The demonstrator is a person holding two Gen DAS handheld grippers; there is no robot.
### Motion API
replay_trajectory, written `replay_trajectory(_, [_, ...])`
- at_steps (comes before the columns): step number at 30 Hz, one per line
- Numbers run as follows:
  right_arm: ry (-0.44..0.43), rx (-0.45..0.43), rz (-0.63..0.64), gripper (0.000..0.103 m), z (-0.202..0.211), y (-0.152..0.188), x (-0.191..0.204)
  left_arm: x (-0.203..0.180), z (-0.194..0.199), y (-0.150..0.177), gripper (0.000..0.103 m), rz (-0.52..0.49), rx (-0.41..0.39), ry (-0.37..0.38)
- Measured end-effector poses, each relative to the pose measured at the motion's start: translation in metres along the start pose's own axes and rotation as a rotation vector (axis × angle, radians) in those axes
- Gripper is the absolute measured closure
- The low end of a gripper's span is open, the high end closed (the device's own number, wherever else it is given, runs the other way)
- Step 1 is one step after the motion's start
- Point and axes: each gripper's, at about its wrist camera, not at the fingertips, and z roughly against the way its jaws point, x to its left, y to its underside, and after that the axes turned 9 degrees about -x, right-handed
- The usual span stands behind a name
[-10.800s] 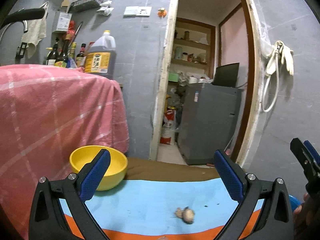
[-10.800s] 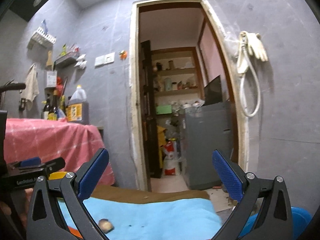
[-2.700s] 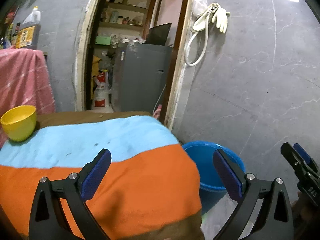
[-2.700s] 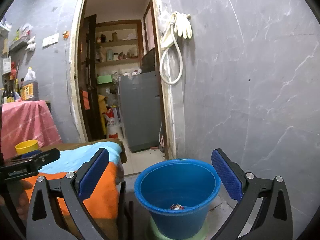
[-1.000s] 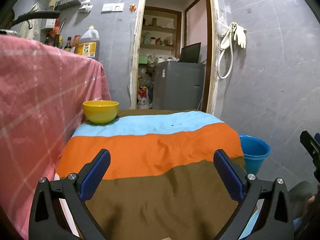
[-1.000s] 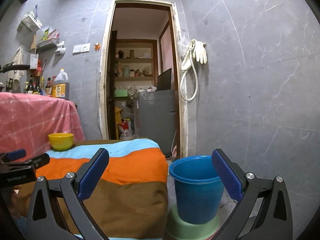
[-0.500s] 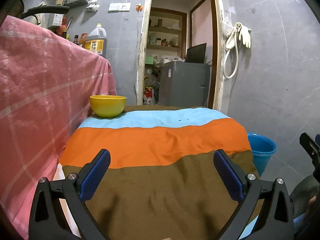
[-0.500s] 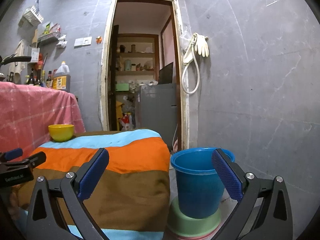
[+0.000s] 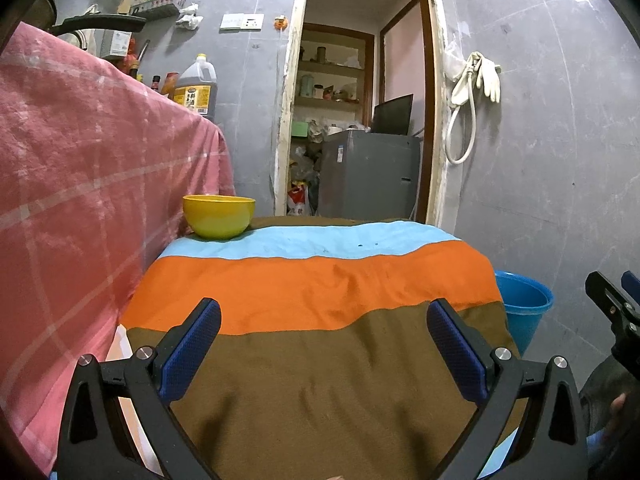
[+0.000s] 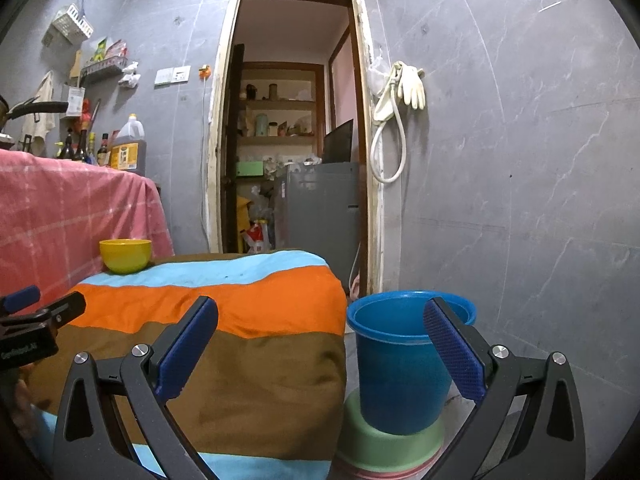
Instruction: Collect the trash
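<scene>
The blue trash bucket (image 10: 402,364) stands upright on a green basin (image 10: 390,446), beside the striped desk (image 10: 224,320). Both tongs, left (image 9: 324,340) and right (image 10: 320,340), are wide apart, holding nothing.

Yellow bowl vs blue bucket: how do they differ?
The yellow bowl is shallow and rounded; the blue bucket is tall, with straighter walls. The yellow bowl sits on the striped cloth at its far left corner; the blue bucket stands lower, beside the cloth's right edge, on a green basin. In both views the bucket looks bigger. Both are upright, open-topped plastic-looking vessels; contents not visible.
</scene>
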Motion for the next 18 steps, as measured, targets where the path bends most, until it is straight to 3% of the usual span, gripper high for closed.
replay_trajectory(18, [0.001, 0.001, -0.001, 0.000, -0.0006, 0.0006, 0.0002, -0.0031, 0.0005, 0.0003, 0.002, 0.000, -0.001, 0.000])
